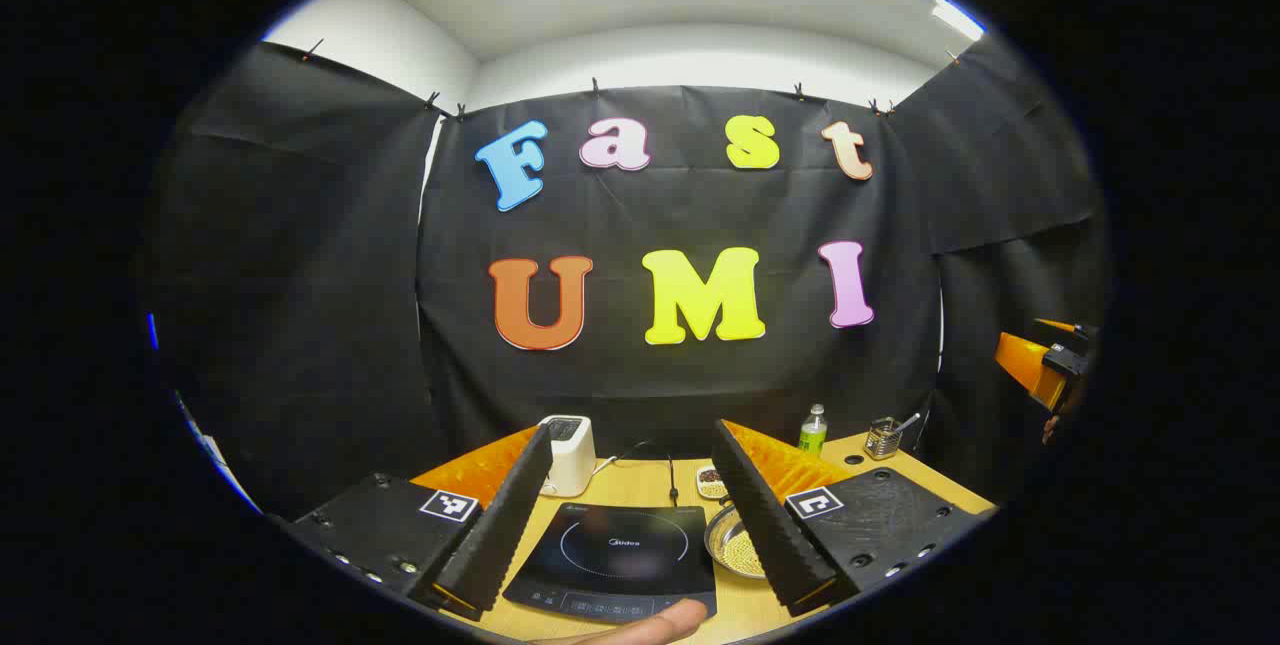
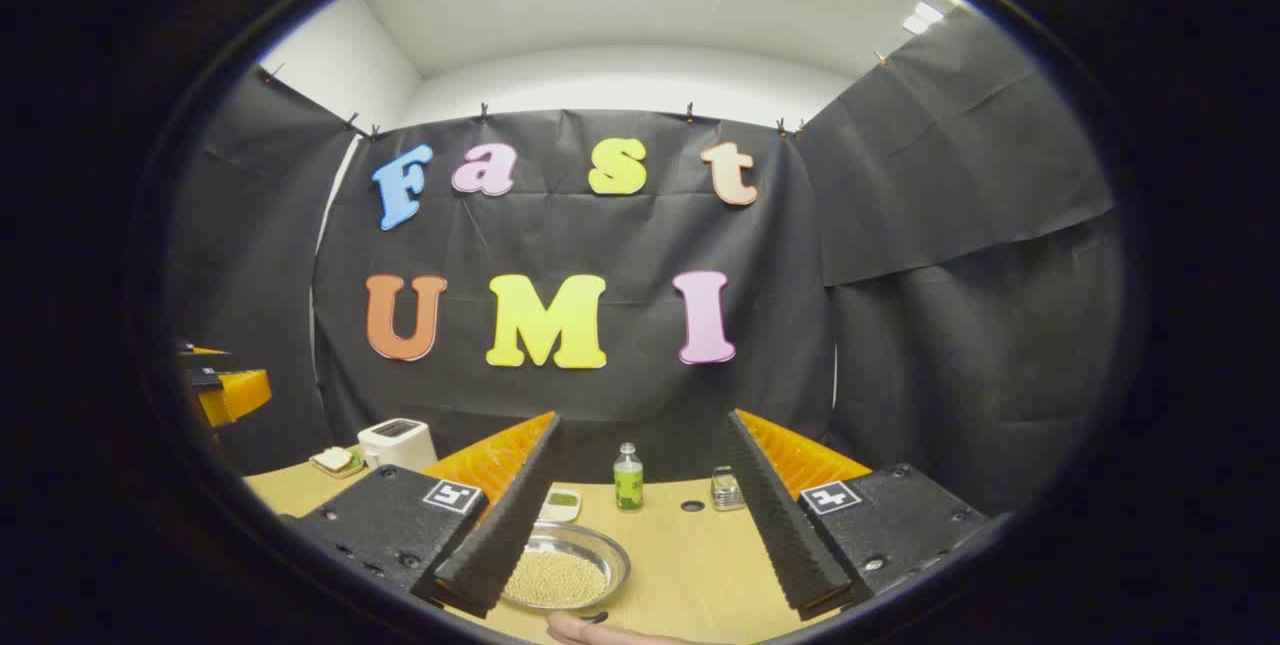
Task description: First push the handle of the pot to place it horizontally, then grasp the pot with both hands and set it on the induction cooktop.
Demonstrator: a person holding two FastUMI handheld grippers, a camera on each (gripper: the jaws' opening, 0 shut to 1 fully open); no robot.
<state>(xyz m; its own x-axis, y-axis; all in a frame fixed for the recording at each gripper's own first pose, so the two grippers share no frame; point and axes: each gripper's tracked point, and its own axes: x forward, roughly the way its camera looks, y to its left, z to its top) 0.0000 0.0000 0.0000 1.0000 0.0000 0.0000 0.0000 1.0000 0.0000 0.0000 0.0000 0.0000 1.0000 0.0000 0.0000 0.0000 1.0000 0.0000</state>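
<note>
My left gripper [image 1: 632, 433] is held above the near side of the table, open wide with nothing between its fingers. Below it lies the black induction cooktop [image 1: 620, 550], flat on the wooden table [image 1: 640, 485]. My right gripper [image 2: 643, 419] is also open wide and empty. It hovers over a shallow metal bowl [image 2: 560, 575] filled with small pale beads, which also appears in the left gripper view as the metal bowl [image 1: 735, 545], just right of the cooktop. Each gripper appears at the edge of the other's view: right gripper [image 1: 1045, 370], left gripper [image 2: 225, 390].
A white toaster [image 1: 568, 453] stands at the back behind the cooktop, with a cord beside it. A green bottle [image 2: 628, 478], a small dish [image 2: 560, 503] and a utensil holder [image 1: 882, 438] line the back. A plate of food [image 2: 335, 462] sits left of the toaster. A fingertip [image 1: 655, 625] shows at the bottom.
</note>
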